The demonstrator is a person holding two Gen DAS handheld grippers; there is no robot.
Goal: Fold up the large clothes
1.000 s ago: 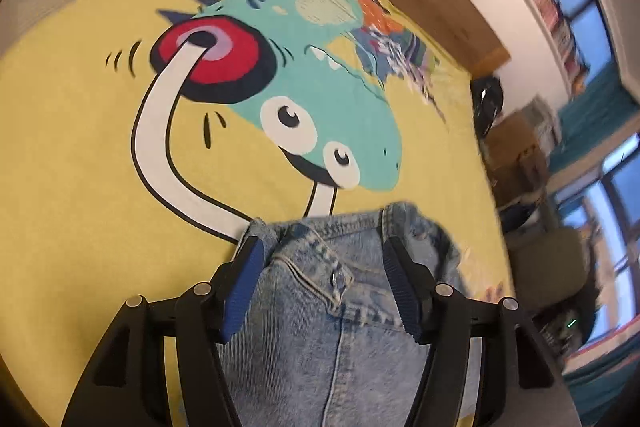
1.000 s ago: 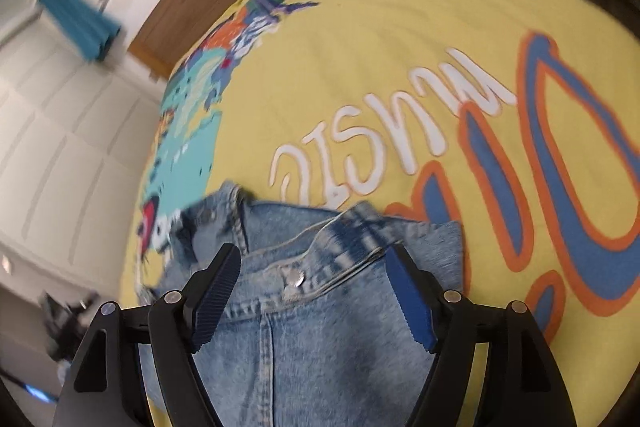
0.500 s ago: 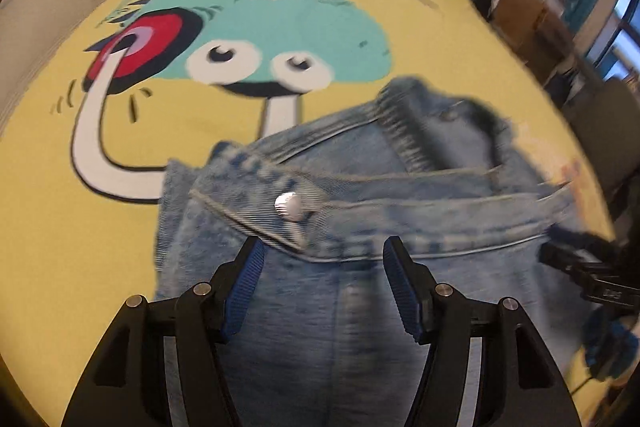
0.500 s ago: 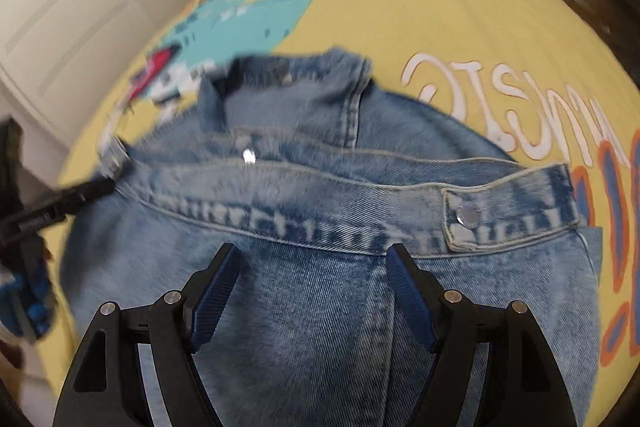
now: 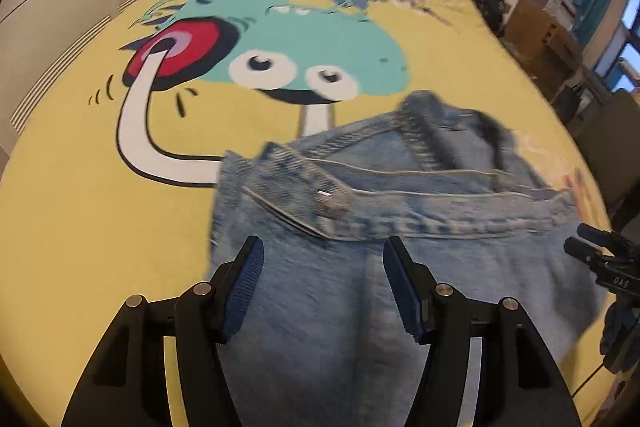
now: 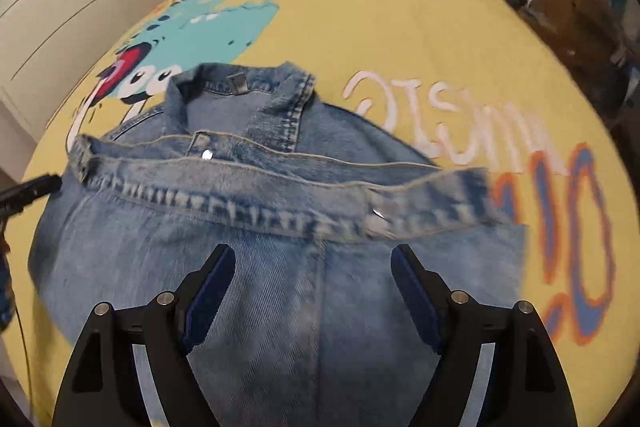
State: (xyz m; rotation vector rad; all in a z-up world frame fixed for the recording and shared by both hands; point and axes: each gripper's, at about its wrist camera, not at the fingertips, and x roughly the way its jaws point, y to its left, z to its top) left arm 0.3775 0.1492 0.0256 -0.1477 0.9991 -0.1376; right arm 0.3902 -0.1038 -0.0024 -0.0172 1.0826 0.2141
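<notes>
A: Where is the denim jacket [image 6: 280, 227] now, and how far is the folding?

B: It lies on the yellow bedspread [image 5: 80, 227], collar away from us. I judge that one fold is made: the lower hem band with its snap buttons is brought up and lies across the chest, just below the collar. The sides are probably still left to fold in.

A: And the tongs?

B: The left gripper [image 5: 323, 287] is released, its pads apart over the cloth and pressing nothing. The right gripper [image 6: 313, 293] is opening its jaws; denim shows under them, but nothing is clamped.

A: What differs from one second ago?

B: Then each camera saw only a small corner of denim between its pads. Now both have pulled back, and the whole folded width is visible.
</notes>
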